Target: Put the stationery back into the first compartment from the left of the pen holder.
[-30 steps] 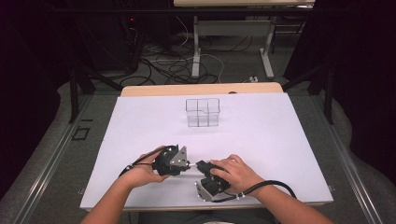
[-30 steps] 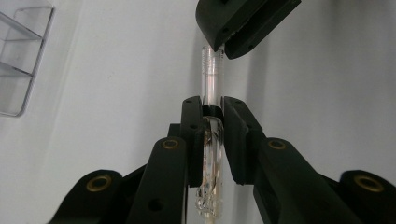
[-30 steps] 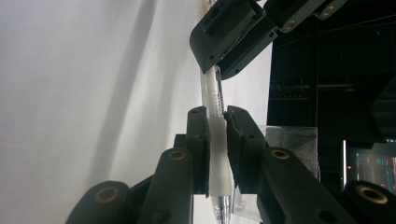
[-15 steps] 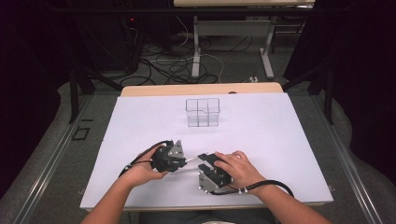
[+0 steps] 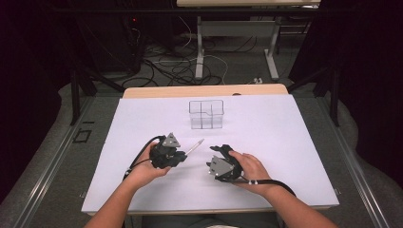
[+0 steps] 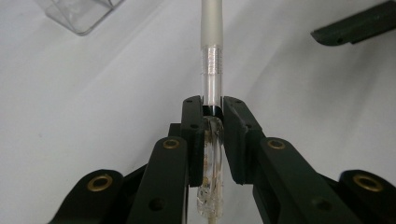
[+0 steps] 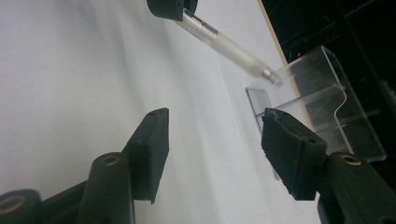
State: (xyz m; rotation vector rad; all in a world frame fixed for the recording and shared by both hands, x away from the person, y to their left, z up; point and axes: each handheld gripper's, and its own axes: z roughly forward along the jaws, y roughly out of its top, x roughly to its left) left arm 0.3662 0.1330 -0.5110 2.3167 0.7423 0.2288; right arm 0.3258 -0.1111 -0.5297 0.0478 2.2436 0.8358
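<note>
High view: pen [image 5: 194, 147] clamped in left gripper [image 5: 180, 155], mid-table.

The high view looks forward and down from above the person's side onto the white surface [image 5: 285, 142], while both gripper views sit close and low over it, sharing the clear plastic compartment box [image 5: 206, 114] and translucent white pen [image 5: 194, 147].

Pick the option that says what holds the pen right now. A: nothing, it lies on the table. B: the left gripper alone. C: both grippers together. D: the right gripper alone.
B: the left gripper clamps the pen, while the right gripper stands open with nothing between its jaws.
</note>
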